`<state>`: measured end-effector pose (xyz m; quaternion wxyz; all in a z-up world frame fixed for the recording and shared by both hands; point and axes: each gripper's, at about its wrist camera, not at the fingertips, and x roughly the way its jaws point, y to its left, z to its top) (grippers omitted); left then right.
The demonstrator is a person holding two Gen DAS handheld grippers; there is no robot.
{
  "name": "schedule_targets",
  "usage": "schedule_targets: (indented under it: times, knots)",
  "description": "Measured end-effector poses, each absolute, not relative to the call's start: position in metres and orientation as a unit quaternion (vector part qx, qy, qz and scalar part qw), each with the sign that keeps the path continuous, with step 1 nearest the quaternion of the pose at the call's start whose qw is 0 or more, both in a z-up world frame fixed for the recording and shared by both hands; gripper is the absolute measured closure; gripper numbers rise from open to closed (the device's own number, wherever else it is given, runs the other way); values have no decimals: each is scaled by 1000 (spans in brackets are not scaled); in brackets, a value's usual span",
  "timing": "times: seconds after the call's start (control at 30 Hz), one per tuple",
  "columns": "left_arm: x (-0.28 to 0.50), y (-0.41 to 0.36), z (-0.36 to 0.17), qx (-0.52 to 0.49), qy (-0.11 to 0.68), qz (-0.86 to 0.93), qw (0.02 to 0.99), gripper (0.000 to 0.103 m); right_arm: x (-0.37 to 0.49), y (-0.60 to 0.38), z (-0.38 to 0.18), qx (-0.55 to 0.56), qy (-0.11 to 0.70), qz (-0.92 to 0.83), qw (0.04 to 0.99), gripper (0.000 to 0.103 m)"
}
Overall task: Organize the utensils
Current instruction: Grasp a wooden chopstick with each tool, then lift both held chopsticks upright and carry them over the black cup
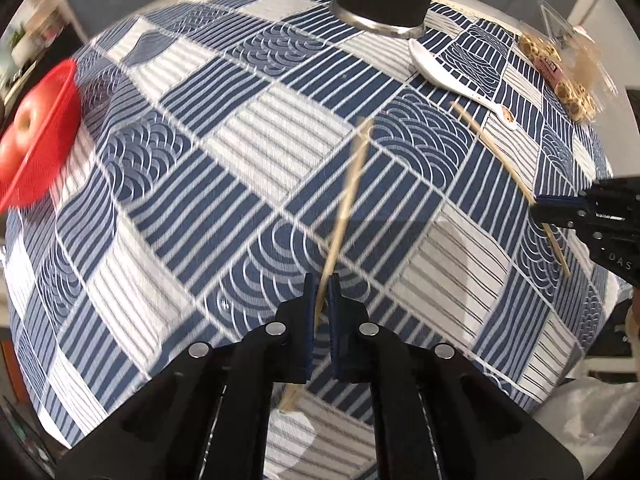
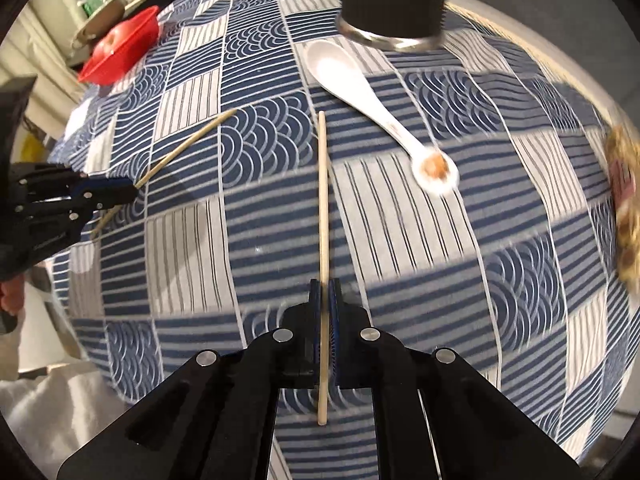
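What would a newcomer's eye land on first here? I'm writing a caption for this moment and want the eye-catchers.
Each gripper is shut on one wooden chopstick: the left gripper pinches the left chopstick, the right gripper the right chopstick, above a blue-and-white patterned tablecloth. A white ceramic spoon lies near a dark holder at the far edge. A red basket with an apple sits far left.

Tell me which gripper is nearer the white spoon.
Right. The right gripper, shut on a chopstick, sits just below the white spoon; the left gripper is farther off to the side.
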<state>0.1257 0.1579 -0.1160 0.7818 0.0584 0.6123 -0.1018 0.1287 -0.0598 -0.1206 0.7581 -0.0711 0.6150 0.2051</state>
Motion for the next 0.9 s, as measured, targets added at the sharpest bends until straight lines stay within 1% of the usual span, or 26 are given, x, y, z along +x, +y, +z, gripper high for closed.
schedule_targets:
  times: [0.17,0.4,0.67,0.9]
  knots:
    - [105,170,-107,17,615,-81,785,99,115,-88,-106,-34,608,204,767,99]
    - [96,183,-99,12,605,-30,796,99,102,-150,-83,13,580,191,792,99]
    - [90,196,-74,-12,574,26,818,98,92,-211,-78,66,551,165,816,99]
    - [89,190,-37,-6,522,67,850,98,79,-249,-49,83,505,148,847,99]
